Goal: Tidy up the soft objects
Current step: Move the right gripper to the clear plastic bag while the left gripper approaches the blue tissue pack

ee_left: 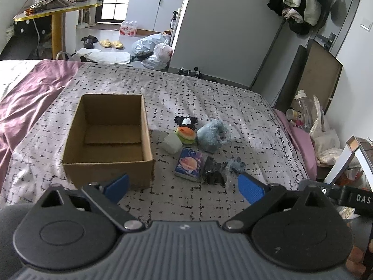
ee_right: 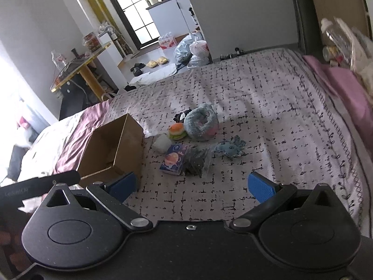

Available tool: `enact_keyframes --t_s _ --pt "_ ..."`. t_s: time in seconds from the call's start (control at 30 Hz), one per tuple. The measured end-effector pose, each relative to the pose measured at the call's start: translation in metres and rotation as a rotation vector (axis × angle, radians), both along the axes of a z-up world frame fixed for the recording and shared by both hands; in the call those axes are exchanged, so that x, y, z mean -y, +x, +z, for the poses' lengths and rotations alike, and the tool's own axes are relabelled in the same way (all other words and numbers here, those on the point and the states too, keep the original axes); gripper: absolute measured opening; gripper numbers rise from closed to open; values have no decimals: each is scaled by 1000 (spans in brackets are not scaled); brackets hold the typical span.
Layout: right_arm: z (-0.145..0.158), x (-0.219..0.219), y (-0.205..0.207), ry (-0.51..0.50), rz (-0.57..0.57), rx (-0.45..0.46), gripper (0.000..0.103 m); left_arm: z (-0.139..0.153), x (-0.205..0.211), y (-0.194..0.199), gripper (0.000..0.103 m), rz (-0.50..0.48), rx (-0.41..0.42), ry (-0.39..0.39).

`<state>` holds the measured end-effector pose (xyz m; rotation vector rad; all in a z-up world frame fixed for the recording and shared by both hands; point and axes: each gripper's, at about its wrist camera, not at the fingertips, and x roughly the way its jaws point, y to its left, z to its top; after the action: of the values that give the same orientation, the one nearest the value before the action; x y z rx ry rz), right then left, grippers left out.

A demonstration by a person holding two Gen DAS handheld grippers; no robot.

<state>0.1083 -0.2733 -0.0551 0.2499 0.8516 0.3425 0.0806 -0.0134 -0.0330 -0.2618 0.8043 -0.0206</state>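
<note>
Cardboard box (ee_left: 107, 140) sits open and empty on the patterned bedspread (ee_left: 221, 98), with the soft things clustered just to its right: a white squishy block (ee_left: 172, 142) nearest the box wall, a burger-shaped plush (ee_left: 186, 134) touching it, a black-and-white plush (ee_left: 186, 120) behind that, and a fluffy blue-grey plush (ee_left: 212, 135) beside the burger. Nearer the camera lie a tissue pack (ee_left: 189, 165), a dark item in clear wrap (ee_left: 213, 170) just beside it, and a small blue whale plush (ee_right: 230, 148) a little to the right

Both tools hover short of the pile and hold nothing. The left gripper (ee_left: 184, 186) has its blue pads wide apart, and the right gripper (ee_right: 192, 186) is spread just as wide

Nothing appears to be in the box yet, so the first pick is probably the step in hand. The tissue pack and the wrapped item lie closest and would be the easy start. To do it well, I would bring the pads down on either side of the pack's narrow width rather than its long side, press lightly into the bedding so the lower edges get under it, and close only until the pack gives slightly. The clear wrap touching it may drag along, so lift straight up first. The mattress will likely sink, so the box could tilt if leaned on; release from just above its rim
</note>
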Motion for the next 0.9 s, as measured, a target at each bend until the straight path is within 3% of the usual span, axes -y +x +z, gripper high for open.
enact_keyframes --t_s 0.2,0.6,0.9 --pt "-14 2 22 32 -5 -38 99 -7 7 18 93 -21 0 -2" --pt "-55 14 69 208 -57 -174 85 -37 26 55 83 -52 -52 -8" --pt "-78 14 100 242 -84 -230 73 -65 37 87 72 -56 -102 -19"
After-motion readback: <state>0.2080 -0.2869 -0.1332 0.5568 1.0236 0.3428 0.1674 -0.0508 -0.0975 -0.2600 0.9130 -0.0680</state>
